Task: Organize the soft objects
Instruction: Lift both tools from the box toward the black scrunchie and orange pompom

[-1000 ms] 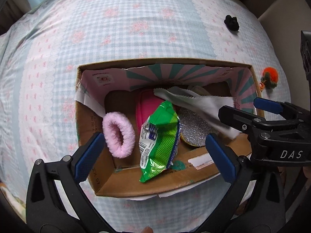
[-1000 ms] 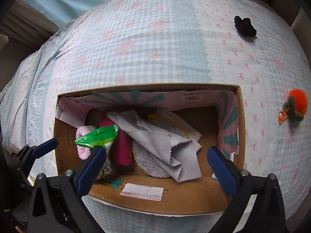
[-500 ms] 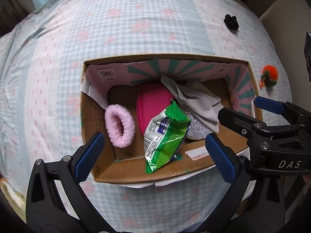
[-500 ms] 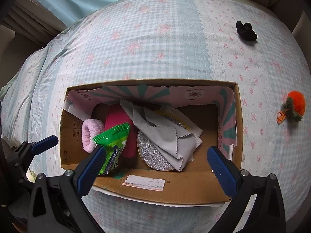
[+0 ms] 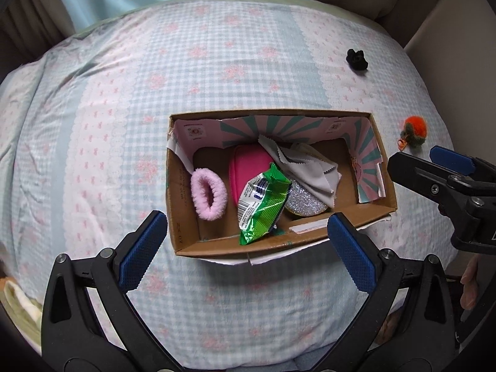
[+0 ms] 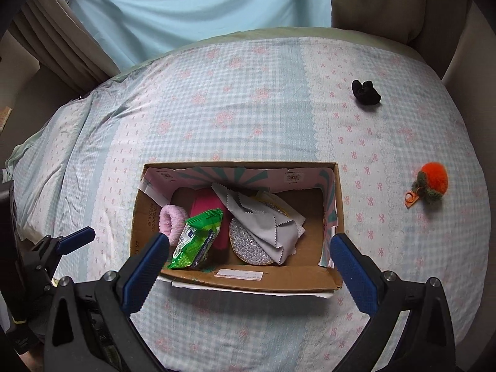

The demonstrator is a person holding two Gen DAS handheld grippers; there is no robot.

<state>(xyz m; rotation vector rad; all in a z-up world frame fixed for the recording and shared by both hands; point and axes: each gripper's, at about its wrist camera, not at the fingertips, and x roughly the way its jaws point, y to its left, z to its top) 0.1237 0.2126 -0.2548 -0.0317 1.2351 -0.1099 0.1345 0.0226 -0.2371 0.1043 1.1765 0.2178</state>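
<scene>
A cardboard box (image 5: 183, 217) (image 6: 254, 279) sits on the bed. In it lie a pink fluffy scrunchie (image 5: 207, 193) (image 6: 170, 220), a pink pouch (image 5: 245, 167), a green packet (image 5: 263, 200) (image 6: 198, 238), a grey cloth (image 5: 307, 170) (image 6: 260, 217) and a silver glitter disc (image 5: 303, 201) (image 6: 248, 248). A black scrunchie (image 5: 357, 59) (image 6: 365, 91) and an orange pom-pom charm (image 5: 414, 130) (image 6: 429, 186) lie on the bedspread to the right. My left gripper (image 5: 245, 248) and right gripper (image 6: 248, 263) are open and empty, above the box's near edge.
The bed has a pale blue and pink checked cover (image 5: 124, 93). A light blue curtain (image 6: 201, 6) hangs behind it and a beige headboard or cushion (image 6: 387, 0) stands at the back right. The bed edge drops off to the right (image 5: 449, 46).
Both grippers have pulled back and up from the box, so it looks smaller. The grey cloth, held over the box a second ago, now lies inside it.
</scene>
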